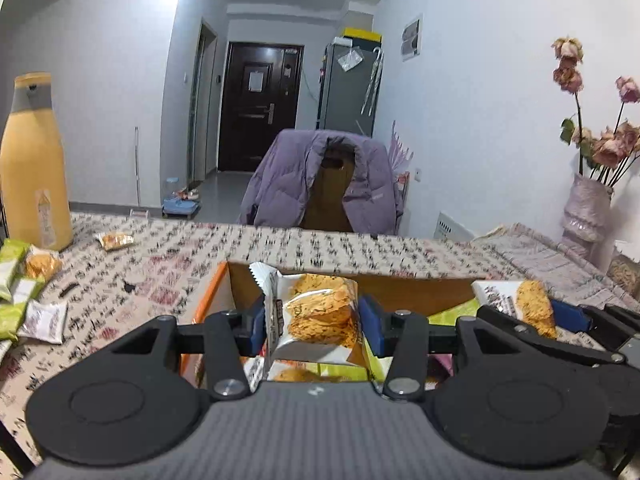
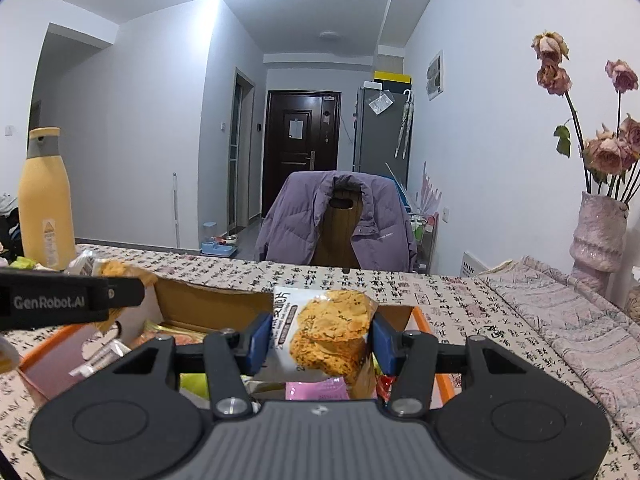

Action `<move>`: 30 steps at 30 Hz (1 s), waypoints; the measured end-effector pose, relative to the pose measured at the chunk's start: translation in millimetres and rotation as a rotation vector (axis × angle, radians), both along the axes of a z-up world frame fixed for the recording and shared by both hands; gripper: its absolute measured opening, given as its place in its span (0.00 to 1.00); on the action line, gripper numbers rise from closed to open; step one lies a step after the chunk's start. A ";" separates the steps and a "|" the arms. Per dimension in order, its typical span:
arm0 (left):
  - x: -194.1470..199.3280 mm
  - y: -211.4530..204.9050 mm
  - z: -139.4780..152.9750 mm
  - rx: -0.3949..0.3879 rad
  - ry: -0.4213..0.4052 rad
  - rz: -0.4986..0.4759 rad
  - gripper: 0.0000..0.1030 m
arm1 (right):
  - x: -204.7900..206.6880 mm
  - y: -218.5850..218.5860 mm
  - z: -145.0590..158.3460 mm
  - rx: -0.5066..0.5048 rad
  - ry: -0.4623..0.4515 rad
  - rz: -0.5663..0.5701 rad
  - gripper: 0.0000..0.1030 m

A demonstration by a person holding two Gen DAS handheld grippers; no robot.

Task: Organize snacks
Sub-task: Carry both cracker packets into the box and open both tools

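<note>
My left gripper (image 1: 314,322) is shut on a white packet of orange crackers (image 1: 320,308), held upright over an open cardboard box with an orange rim (image 1: 208,300). The right gripper (image 1: 532,318) appears at the right of that view, holding a similar cracker packet (image 1: 500,294). In the right wrist view my right gripper (image 2: 320,342) is shut on its cracker packet (image 2: 332,332) above the same box (image 2: 442,360), which holds several snack packs. The left gripper (image 2: 80,300) shows side-on at the left with its packet (image 2: 114,272).
A tall yellow bottle (image 1: 32,168) stands at the table's far left, with loose green and white snack packs (image 1: 24,292) near it and a small packet (image 1: 116,240) further back. A vase of dried roses (image 2: 598,232) stands at the right. A chair with a purple jacket (image 2: 336,220) is behind the table.
</note>
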State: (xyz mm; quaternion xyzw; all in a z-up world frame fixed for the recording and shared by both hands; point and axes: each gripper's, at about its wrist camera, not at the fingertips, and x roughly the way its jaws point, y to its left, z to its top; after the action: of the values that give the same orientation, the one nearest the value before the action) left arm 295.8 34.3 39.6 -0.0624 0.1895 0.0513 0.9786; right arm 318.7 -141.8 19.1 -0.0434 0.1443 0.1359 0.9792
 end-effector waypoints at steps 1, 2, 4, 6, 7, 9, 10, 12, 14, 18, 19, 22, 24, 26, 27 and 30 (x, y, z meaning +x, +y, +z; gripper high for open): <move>1.6 0.2 -5.5 0.004 0.005 -0.002 0.46 | -0.8 -0.9 -3.2 0.004 -0.007 0.002 0.50; 2.8 0.6 -9.4 0.008 0.011 -0.005 0.46 | -1.6 -1.5 -6.7 0.003 -0.014 0.004 0.50; 6.2 3.1 -14.9 0.000 0.026 -0.014 0.46 | -2.1 0.1 -10.8 -0.018 -0.014 0.005 0.50; 7.6 7.7 -17.7 -0.014 0.032 -0.020 0.46 | -1.3 0.2 -12.9 -0.018 0.000 0.012 0.51; 7.2 8.5 -19.0 -0.015 0.033 -0.019 0.47 | -0.5 0.0 -13.9 -0.016 0.013 0.016 0.51; 6.1 10.2 -20.8 -0.019 0.030 -0.019 0.47 | 1.2 -1.1 -16.1 -0.014 0.041 0.020 0.52; 5.5 10.9 -21.1 -0.020 0.027 -0.023 0.48 | 1.1 -2.0 -16.6 -0.012 0.050 0.020 0.55; 2.9 10.6 -20.8 -0.019 0.015 -0.022 0.50 | 1.2 -3.2 -17.1 -0.008 0.057 0.014 0.61; 0.3 9.4 -19.3 -0.020 0.000 -0.027 0.72 | 0.3 -4.9 -17.0 -0.002 0.059 0.007 0.65; -7.2 9.4 -15.4 -0.022 -0.054 -0.009 0.99 | -0.3 -7.9 -17.5 0.001 0.055 -0.014 1.00; -8.8 10.4 -14.6 -0.030 -0.066 -0.007 1.00 | -0.2 -8.4 -17.8 0.001 0.056 -0.019 1.00; -9.8 13.1 -12.3 -0.047 -0.081 0.002 1.00 | 2.2 -10.0 -19.0 -0.001 0.067 -0.037 1.00; -9.2 14.3 -11.8 -0.054 -0.085 0.011 1.00 | 3.5 -11.4 -18.7 0.005 0.071 -0.038 1.00; -8.6 14.6 -10.5 -0.057 -0.089 0.015 1.00 | 3.8 -12.6 -16.9 0.005 0.067 -0.038 1.00; -8.4 14.2 -9.2 -0.056 -0.088 0.020 1.00 | 3.6 -12.8 -15.5 0.006 0.064 -0.037 1.00; -11.9 13.4 -1.4 -0.055 -0.097 0.027 1.00 | 3.6 -15.0 -10.5 0.015 0.068 -0.042 1.00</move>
State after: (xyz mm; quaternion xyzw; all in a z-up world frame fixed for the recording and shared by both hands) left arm 283.9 47.7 38.2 -0.0942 0.1421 0.0561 0.9838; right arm 322.3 -156.7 8.6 -0.0284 0.1775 0.1177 0.9766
